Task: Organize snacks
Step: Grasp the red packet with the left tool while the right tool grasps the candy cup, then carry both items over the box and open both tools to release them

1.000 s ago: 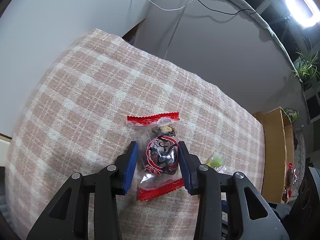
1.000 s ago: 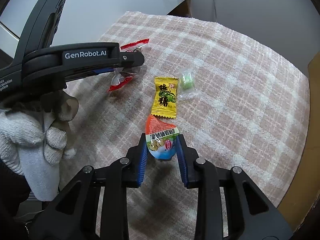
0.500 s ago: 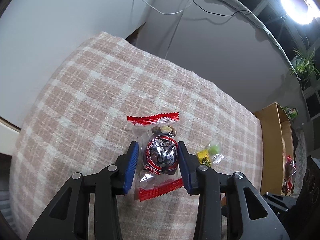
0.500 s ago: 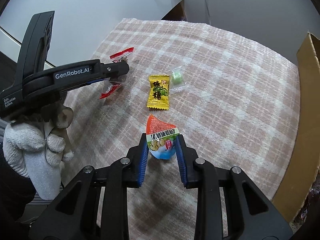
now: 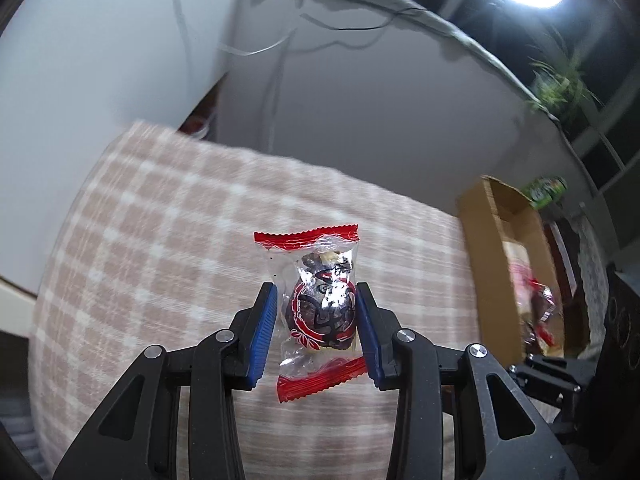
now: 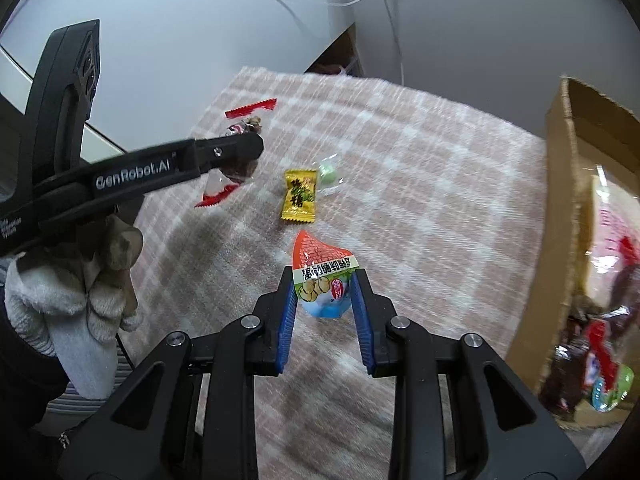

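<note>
A pink-and-white checked cloth [image 6: 420, 168] covers the surface and fills the middle of both views. On it, in the right wrist view, a yellow candy packet [image 6: 300, 197] lies just above frame center, with a small green candy in clear wrap [image 6: 329, 172] touching or just beside its upper right corner. At the right edge of that frame stands an open cardboard box [image 6: 560, 216], its near wall facing the cloth; inside it are blurred wrappers in red, dark and green, too smeared to name one by one. In the left wrist view the same box [image 5: 484, 248] sits at the right, past the cloth's edge. Thin cables hang down the pale wall at the top of both frames, and a ring light glares in the upper right of the left wrist view, with a green plant below it.

The left gripper [image 5: 316, 322] is closed on a clear red-ended snack packet [image 5: 318, 308] with a dark filling, both blue pads pressed to its sides, its crimped ends sticking out above and below the pads. In the right wrist view this gripper [image 6: 244, 148] reaches in from the left, held by a gloved hand [image 6: 76, 296], and the packet hangs above the cloth.

The right gripper [image 6: 323, 292] is closed on a cone-shaped orange and blue snack pouch [image 6: 320, 276], lower center of the frame, its orange tip pointing toward the yellow packet and well left of the box.
</note>
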Motion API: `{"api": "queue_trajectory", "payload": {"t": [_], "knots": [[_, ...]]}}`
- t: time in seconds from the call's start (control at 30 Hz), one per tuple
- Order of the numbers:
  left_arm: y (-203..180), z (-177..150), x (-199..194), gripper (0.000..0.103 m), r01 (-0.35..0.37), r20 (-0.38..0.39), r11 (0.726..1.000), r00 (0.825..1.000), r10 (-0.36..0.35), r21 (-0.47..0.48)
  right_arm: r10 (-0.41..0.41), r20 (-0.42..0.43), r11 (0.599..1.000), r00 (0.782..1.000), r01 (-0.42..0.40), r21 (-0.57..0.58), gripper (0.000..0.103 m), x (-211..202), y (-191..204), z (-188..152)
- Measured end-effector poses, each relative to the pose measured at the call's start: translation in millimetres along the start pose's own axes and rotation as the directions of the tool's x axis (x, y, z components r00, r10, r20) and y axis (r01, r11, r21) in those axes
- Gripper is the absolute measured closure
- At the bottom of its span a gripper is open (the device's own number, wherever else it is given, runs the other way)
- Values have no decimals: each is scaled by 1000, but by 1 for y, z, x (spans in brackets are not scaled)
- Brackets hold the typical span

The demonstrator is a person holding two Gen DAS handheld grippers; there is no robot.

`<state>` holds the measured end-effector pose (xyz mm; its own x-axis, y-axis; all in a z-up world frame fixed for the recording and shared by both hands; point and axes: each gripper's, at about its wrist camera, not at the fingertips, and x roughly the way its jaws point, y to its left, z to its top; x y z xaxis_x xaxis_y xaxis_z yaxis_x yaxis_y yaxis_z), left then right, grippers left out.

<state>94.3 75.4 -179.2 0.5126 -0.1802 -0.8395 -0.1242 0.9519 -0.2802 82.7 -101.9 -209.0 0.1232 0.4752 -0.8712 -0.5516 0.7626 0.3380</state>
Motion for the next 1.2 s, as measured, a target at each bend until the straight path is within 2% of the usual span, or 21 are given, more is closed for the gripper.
{"api": "queue_trajectory", "payload": {"t": [0.43, 0.67, 0.97, 1.2], "knots": [[-65, 8, -10, 66, 80, 21, 987, 996, -83, 143, -44, 85, 995, 995, 36, 97, 75, -55, -33, -17], [-89, 3, -10, 66, 110, 7, 979, 994, -113, 171, -81, 130, 986, 988, 60, 155, 75, -83, -50, -32], [-130, 8, 7, 66, 163, -30, 962, 987, -160, 221, -177, 184, 954, 967, 122, 275, 75, -126, -96, -60], [-164, 25, 27, 66, 198, -57, 947, 980, -190, 252, -243, 216, 925, 946, 159, 346, 75, -148, -135, -68]]}}
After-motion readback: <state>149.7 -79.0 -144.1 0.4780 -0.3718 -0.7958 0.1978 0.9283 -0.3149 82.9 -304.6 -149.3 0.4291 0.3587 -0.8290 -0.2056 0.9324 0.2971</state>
